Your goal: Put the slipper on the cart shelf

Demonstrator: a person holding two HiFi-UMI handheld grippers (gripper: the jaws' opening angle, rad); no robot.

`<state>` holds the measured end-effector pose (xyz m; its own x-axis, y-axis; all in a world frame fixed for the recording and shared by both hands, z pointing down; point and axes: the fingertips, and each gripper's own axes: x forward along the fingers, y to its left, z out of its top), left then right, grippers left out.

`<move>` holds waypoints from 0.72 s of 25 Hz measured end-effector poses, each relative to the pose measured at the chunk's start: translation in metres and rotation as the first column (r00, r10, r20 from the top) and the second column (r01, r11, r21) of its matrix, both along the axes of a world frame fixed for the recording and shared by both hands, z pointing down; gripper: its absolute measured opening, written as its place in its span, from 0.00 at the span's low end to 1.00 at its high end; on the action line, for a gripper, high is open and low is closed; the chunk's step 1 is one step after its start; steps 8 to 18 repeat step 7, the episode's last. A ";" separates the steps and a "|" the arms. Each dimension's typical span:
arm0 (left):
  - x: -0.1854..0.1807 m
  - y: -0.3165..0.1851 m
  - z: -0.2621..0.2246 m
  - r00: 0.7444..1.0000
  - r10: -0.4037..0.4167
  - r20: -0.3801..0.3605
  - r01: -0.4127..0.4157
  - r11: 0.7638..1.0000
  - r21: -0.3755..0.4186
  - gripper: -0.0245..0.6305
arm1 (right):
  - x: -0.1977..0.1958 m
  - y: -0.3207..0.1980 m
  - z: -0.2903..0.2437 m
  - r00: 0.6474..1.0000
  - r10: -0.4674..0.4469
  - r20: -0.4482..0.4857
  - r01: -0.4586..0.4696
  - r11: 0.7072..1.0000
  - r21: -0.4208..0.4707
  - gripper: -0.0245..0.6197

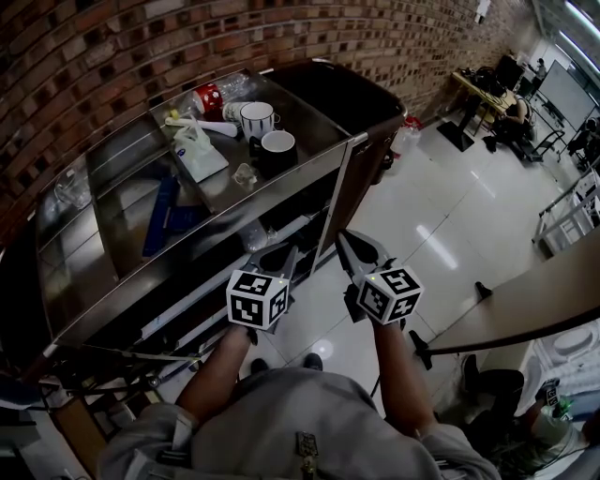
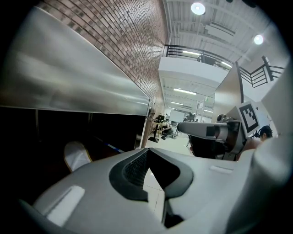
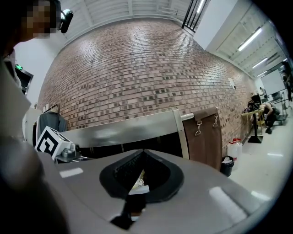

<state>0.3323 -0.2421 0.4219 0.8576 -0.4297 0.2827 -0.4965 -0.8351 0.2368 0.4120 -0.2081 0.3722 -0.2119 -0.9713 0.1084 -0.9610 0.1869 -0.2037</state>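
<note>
Both left tool (image 2: 146,152) and right tool (image 3: 143,154) are closed, empty; slipper (image 2: 75,155) lies lengthwise away, rounded end farthest.

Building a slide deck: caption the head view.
Left gripper and right gripper, both shut, face a steel cart by a brick wall.

Dim; round ceiling lamps (image 2: 198,8) overhead, glare on glossy white floor tiles (image 1: 427,234); steel cart's lower shelf (image 1: 206,281) in shadow; fisheye bend w/ black vignette at edges.
</note>
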 end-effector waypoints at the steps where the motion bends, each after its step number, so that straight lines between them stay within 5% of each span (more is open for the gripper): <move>1: 0.000 0.000 0.000 1.000 0.000 0.000 0.000 1.000 -0.001 0.05 | 0.000 0.000 0.000 1.000 -0.001 0.000 0.001 1.000 0.000 0.04; 18: 0.000 0.004 0.004 1.000 0.002 -0.002 -0.002 1.000 0.002 0.05 | -0.003 0.003 0.004 1.000 -0.007 0.000 0.007 1.000 0.002 0.04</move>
